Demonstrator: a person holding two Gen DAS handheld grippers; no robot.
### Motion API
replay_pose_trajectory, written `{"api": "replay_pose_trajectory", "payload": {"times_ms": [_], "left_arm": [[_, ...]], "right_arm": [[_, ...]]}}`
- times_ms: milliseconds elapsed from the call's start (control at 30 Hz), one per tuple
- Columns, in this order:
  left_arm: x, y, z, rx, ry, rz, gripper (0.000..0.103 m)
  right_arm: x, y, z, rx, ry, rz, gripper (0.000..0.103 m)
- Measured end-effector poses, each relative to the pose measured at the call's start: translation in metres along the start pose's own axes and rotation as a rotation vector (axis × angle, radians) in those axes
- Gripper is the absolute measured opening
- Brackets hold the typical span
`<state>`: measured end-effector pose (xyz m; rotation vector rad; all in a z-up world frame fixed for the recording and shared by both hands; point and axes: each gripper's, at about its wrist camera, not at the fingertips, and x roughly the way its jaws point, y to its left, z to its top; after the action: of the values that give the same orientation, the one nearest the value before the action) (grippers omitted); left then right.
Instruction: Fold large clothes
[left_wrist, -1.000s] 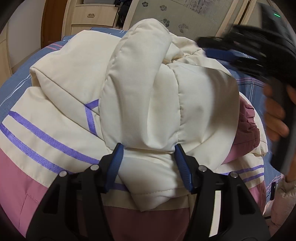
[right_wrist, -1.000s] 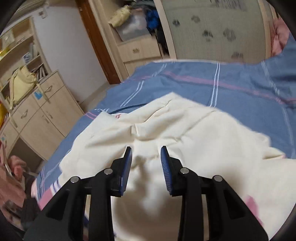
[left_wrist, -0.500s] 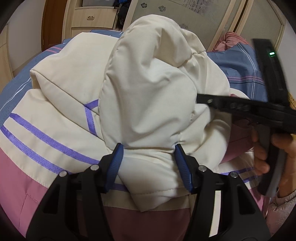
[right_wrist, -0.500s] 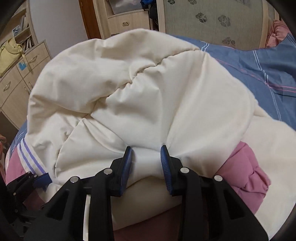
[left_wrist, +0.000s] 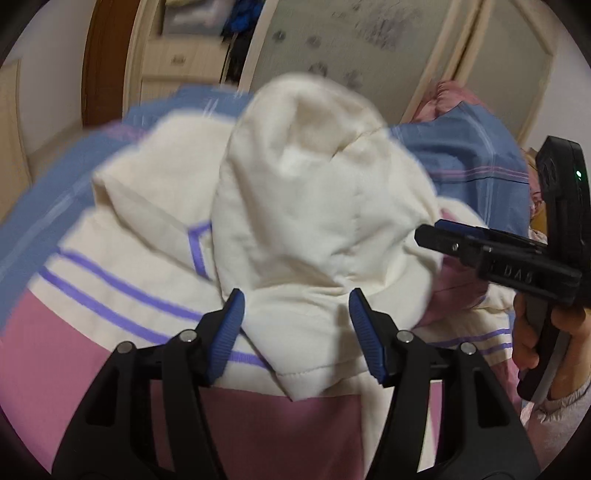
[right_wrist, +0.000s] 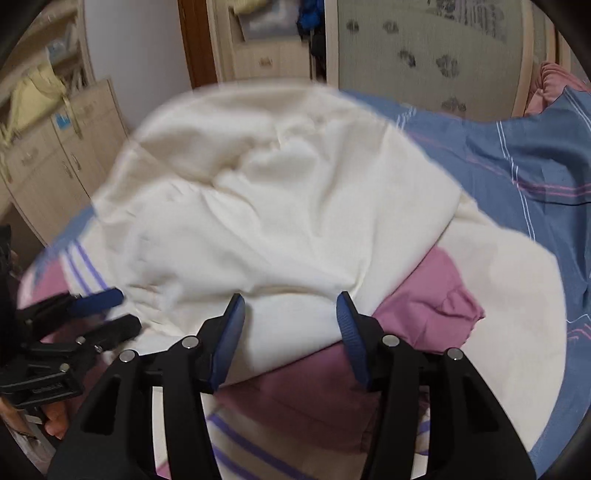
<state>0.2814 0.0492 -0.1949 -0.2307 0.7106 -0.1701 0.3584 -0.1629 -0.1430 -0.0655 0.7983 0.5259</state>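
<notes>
Padded jacket (left_wrist: 303, 206) lies heaped on the bedsheet (left_wrist: 476, 155), sleeve folded over its body. Left gripper (left_wrist: 295, 325) at the near edge, sleeve cuff between its spread fingers. Right gripper (right_wrist: 290, 325) just beside it to the right. Wardrobe (right_wrist: 424, 48) behind the bed; drawer cabinet (right_wrist: 62, 155) far left.

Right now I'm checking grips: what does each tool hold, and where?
Each tool, left and right, straddles a cream fold of the jacket with pads apart; no clamp is evident.

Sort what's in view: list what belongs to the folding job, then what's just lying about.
Job: cream padded jacket with pink panels and purple stripes; left gripper; right gripper.
Lying about: blue striped bedsheet; yellow bag; beige drawer cabinet.
</notes>
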Motion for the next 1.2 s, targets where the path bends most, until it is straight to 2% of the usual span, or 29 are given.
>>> {"api": "replay_pose_trajectory", "payload": {"times_ms": [100,233,300,400,467,533,567,633,667,700,767,800,833,900,933,967,1033,1100,1167,1200], "left_arm": [[-0.010,-0.007,0.016,0.014,-0.041,-0.051,0.067],[0.010,-0.009,0.014,0.005,0.012,-0.066,0.067],[0.029,-0.009,0.003,-0.019,0.071,-0.067,0.065],[0.043,0.001,-0.010,-0.048,0.091,-0.061,0.066],[0.044,0.005,-0.009,-0.052,0.100,-0.067,0.066],[0.043,0.008,-0.008,-0.055,0.107,-0.068,0.066],[0.037,0.010,-0.007,-0.059,0.110,-0.069,0.066],[0.018,0.018,-0.004,-0.065,0.101,-0.080,0.066],[0.004,0.024,-0.005,-0.068,0.090,-0.082,0.071],[-0.015,0.033,-0.007,-0.072,0.070,-0.082,0.079],[-0.050,0.055,-0.015,-0.083,0.035,-0.056,0.084],[-0.062,0.066,-0.021,-0.089,0.030,-0.043,0.085],[-0.072,0.077,-0.026,-0.099,0.037,-0.032,0.085],[-0.081,0.093,-0.042,-0.129,0.077,-0.008,0.084],[-0.081,0.097,-0.050,-0.133,0.103,0.000,0.084],[-0.080,0.098,-0.057,-0.128,0.129,0.015,0.083],[-0.078,0.091,-0.078,-0.072,0.196,0.074,0.082],[-0.083,0.075,-0.102,0.041,0.227,0.162,0.083],[-0.093,0.061,-0.118,0.147,0.261,0.204,0.084],[-0.102,0.060,-0.125,0.183,0.251,0.219,0.084]], "right_arm": [[-0.019,-0.013,0.025,0.073,-0.086,0.028,0.053],[-0.008,-0.010,0.064,0.098,-0.109,0.078,0.053],[0.014,0.004,0.085,0.085,-0.081,0.085,0.053],[0.057,0.028,0.099,0.045,-0.017,0.111,0.053],[0.098,0.042,0.098,0.003,0.083,0.068,0.054],[0.138,0.055,0.087,-0.055,0.186,-0.025,0.055],[0.141,0.057,0.083,-0.057,0.187,-0.041,0.055],[0.114,0.055,0.077,-0.041,0.138,-0.006,0.055],[0.084,0.052,0.068,-0.017,0.094,0.049,0.056],[0.060,0.050,0.060,-0.004,0.063,0.087,0.059],[0.003,0.040,0.031,0.016,-0.005,0.130,0.089],[-0.027,0.031,0.007,0.033,-0.029,0.129,0.093],[-0.047,0.022,-0.016,0.050,-0.019,0.132,0.093],[-0.068,0.012,-0.062,0.075,0.053,0.114,0.093],[-0.072,0.011,-0.088,0.076,0.112,0.054,0.093],[-0.073,0.013,-0.115,0.070,0.171,-0.013,0.084],[-0.070,0.020,-0.162,0.069,0.283,-0.082,0.076],[-0.084,0.034,-0.199,0.049,0.272,-0.141,0.077],[-0.104,0.043,-0.228,0.079,0.319,-0.121,0.080],[-0.112,0.045,-0.235,0.086,0.334,-0.107,0.080]]}}
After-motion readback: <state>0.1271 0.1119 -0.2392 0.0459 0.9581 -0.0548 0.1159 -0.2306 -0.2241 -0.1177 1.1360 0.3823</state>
